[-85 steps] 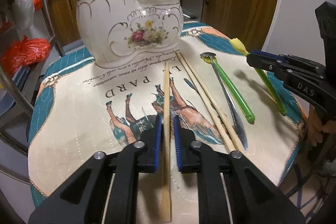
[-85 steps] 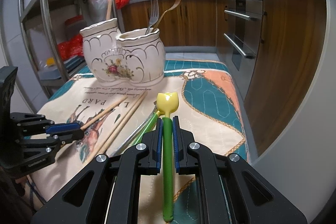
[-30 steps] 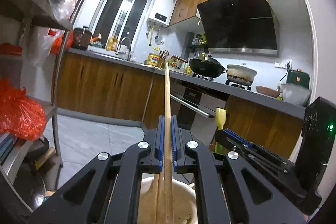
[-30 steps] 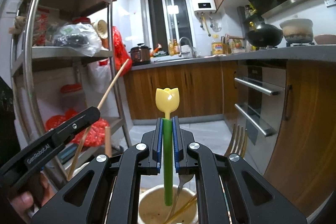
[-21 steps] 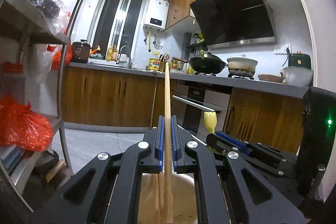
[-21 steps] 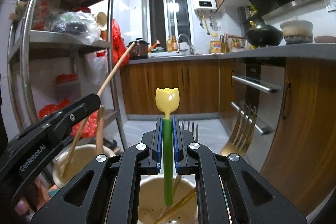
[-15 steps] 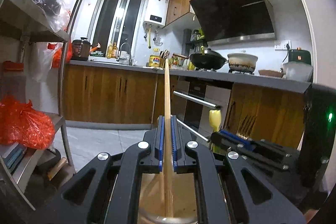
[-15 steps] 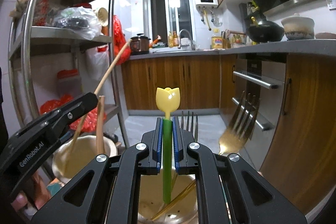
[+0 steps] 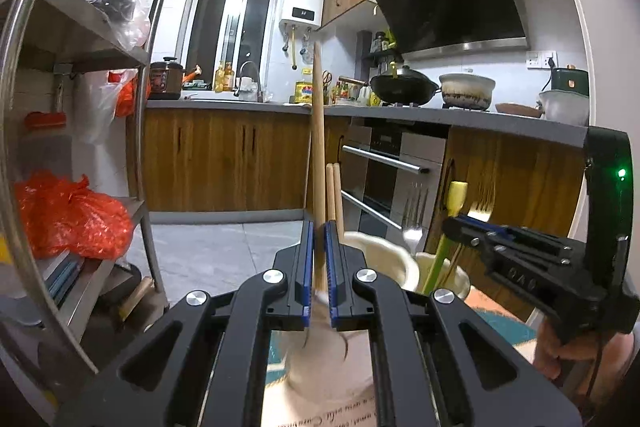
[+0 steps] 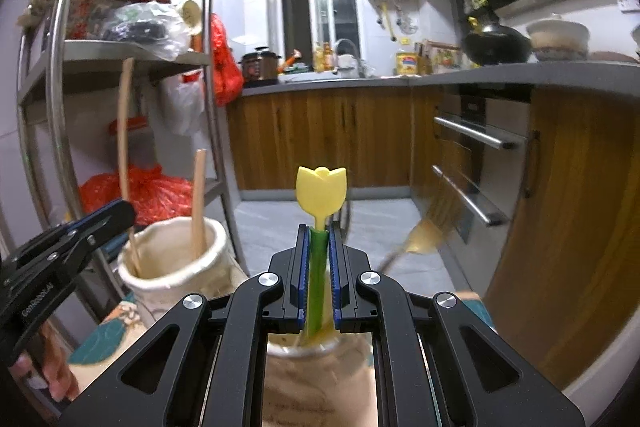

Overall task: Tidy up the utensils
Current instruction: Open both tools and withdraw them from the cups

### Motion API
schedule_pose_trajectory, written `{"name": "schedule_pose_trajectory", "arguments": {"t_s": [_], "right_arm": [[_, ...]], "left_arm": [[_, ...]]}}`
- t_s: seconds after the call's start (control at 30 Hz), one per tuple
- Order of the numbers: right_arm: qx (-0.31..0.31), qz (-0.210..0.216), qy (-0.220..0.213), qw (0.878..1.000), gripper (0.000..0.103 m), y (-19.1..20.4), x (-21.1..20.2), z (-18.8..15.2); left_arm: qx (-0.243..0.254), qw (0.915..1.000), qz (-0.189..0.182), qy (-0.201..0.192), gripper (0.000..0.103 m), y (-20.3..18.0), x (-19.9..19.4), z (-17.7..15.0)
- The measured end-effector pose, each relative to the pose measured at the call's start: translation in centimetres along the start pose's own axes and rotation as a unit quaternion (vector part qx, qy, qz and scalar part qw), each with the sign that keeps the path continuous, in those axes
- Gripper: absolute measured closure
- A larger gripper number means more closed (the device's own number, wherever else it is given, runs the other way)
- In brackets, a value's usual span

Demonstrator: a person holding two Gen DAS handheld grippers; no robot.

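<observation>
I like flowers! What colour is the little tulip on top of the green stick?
The tulip is yellow, clearest in the right wrist view.

A chopstick point(image 9: 319, 155) is held upright between the fingers point(image 9: 306, 267) of the left gripper point(image 9: 317, 275), its lower end inside the holder's left cup point(image 10: 176, 263). Two chopsticks point(image 9: 334, 195) stand just right of the fingers. Beyond the right finger lies the right cup point(image 9: 440, 273), where a utensil point(image 10: 318, 247) is clamped upright between the right gripper point(image 10: 319, 283) fingers; forks point(image 9: 416, 211) stand behind it.
</observation>
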State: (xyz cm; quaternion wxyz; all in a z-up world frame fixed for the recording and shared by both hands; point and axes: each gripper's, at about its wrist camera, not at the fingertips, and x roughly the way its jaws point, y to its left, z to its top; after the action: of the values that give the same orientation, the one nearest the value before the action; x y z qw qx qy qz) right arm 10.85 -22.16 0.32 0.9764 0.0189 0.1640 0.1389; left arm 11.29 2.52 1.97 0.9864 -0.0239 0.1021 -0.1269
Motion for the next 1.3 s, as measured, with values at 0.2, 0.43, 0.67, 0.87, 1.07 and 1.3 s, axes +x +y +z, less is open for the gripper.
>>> {"name": "schedule_pose_trajectory", "arguments": {"t_s": [0.2,0.43,0.67,0.87,1.07,1.3], "right_arm": [[0.032,0.003,-0.005,0.999,0.093,-1.0,-0.6,-0.9],[0.020,0.006,0.009,1.000,0.093,-0.6,0.3,-1.6],[0.023,0.007,0.001,1.000,0.078,-0.7,-0.7,-1.4],[0.030,-0.001,-0.022,0.999,0.056,-1.4,-3.3,-0.6],[0.036,-0.005,-0.018,0.999,0.016,-2.3,-5.5,-0.3],[0.041,-0.018,0.012,0.999,0.007,-3.4,-7.8,-1.3]], "left_arm": [[0.004,0.9999,0.006,-0.007,0.097,0.1,-0.4,-0.3],[0.010,0.9999,0.002,-0.014,0.096,-0.1,-0.5,-0.3],[0.007,0.9998,0.005,-0.017,0.081,-0.1,-1.0,-0.2],[0.011,0.9999,0.007,-0.009,0.046,-0.7,-1.6,-0.1],[0.024,0.9996,0.016,0.003,0.020,-1.7,-3.1,-0.3],[0.019,0.9990,0.022,0.033,0.006,-2.5,-5.7,-1.7]]}}
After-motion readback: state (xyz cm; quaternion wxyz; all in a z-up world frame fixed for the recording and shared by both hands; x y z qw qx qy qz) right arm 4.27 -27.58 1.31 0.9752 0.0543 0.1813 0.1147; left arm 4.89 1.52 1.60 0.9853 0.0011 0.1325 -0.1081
